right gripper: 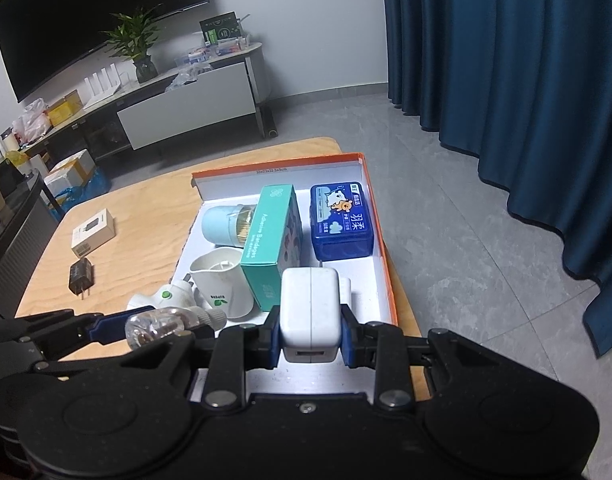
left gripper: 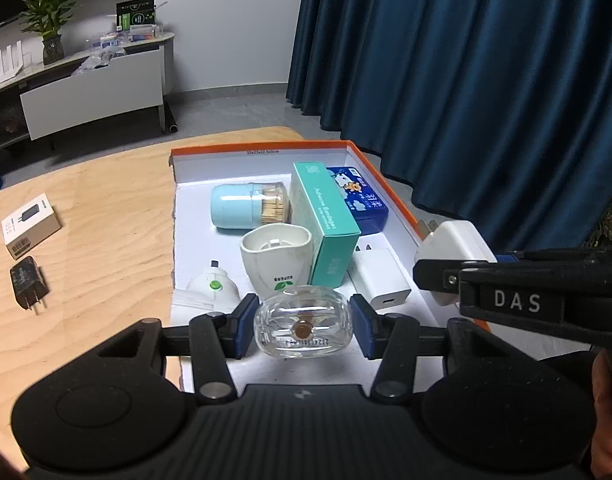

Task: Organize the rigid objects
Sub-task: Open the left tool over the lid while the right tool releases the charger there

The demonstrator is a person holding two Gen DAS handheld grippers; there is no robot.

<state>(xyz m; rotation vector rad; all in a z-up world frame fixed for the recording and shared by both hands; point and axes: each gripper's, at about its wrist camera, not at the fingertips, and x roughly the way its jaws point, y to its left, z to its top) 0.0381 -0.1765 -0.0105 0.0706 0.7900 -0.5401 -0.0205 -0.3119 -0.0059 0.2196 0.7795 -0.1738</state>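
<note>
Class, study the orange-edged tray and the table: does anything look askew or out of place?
Yes. The toothpick jar lies on its side in the tray, not upright. A black plug and a small white box sit outside it on the table.

bandage box (right gripper: 266, 248) in tray (right gripper: 380, 240), left of tin (right gripper: 340, 224)

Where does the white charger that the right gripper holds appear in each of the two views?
Left wrist view: white charger at the right edge, over the tray's orange rim.
Right wrist view: white charger low in the centre, clamped between the jaws.
Shared landmark: teal bandage box.
</note>
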